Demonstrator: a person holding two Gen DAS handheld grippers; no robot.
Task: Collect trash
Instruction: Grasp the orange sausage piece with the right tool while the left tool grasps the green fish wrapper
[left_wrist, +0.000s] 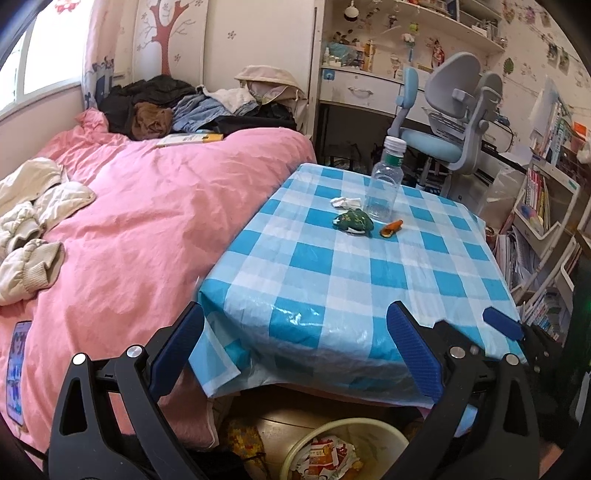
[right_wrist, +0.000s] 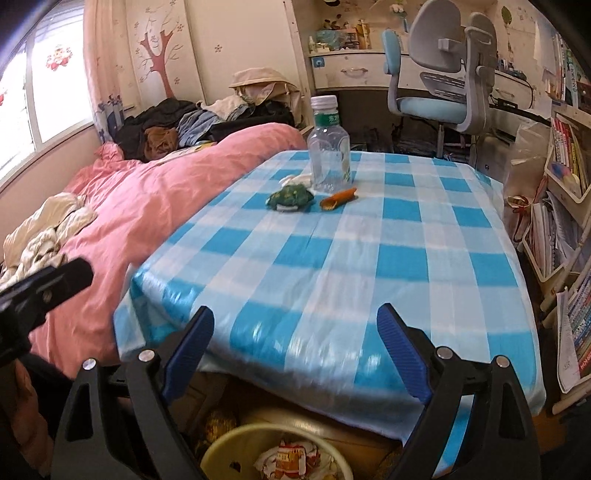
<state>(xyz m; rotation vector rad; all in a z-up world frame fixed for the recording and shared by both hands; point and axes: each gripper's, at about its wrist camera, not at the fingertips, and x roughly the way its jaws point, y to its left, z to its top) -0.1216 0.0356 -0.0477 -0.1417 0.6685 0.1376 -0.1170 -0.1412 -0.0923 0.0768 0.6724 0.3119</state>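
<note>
Four items remain mid-table on the blue checked tablecloth (right_wrist: 332, 258): clear plastic bottle (right_wrist: 328, 151), green crumpled wrapper (right_wrist: 290, 197), orange scrap (right_wrist: 338, 198), white tissue (left_wrist: 345, 202). Yellow bin (right_wrist: 236, 443) below holds wrappers. Left gripper (left_wrist: 295, 347) and right gripper (right_wrist: 295, 343) both spread, empty.

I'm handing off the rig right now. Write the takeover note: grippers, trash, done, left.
Left gripper: open, empty, at the table's near edge.
Right gripper: open, empty, beside it.
On the checked tablecloth: plastic bottle upright, white tissue behind the green wrapper, orange wrapper right of that.
Bin below the near edge already holds some wrappers.
Left: all four pieces.
</note>
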